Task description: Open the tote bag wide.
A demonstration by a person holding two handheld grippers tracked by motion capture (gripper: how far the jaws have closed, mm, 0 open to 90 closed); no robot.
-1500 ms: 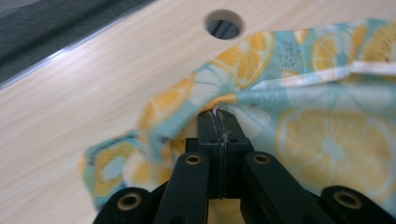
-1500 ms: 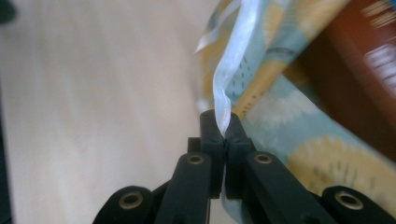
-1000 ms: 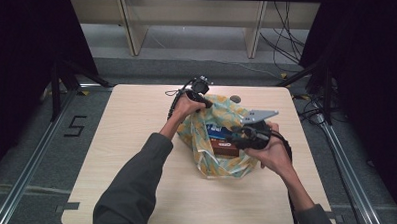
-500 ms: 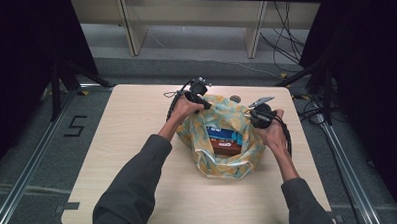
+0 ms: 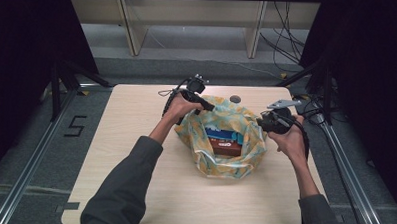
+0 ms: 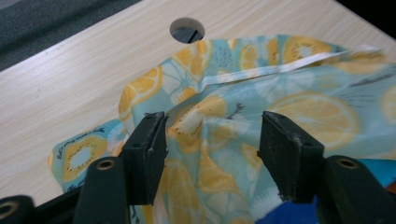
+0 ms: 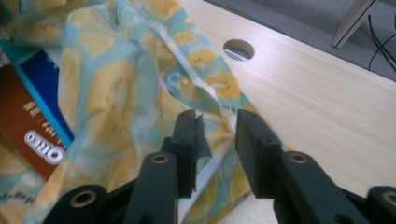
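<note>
Boxes [image 5: 224, 140] in bag [image 5: 250, 153], bag mid-table [image 5: 136, 120].

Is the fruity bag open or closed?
Open. The bag gapes at the top, so the brown packet and blue box inside show.

A pale wooden worktop [image 5: 135, 140] with rounded corners stands on a grey floor [image 5: 30, 151]. Near its far edge a small round hole [image 5: 235, 99] is cut through the board. A fruit-print bag [image 5: 245, 153], light blue with orange and kiwi slices, lies on the worktop just in front of that hole, its mouth open upward. The rest of the board is bare wood grain.
</note>
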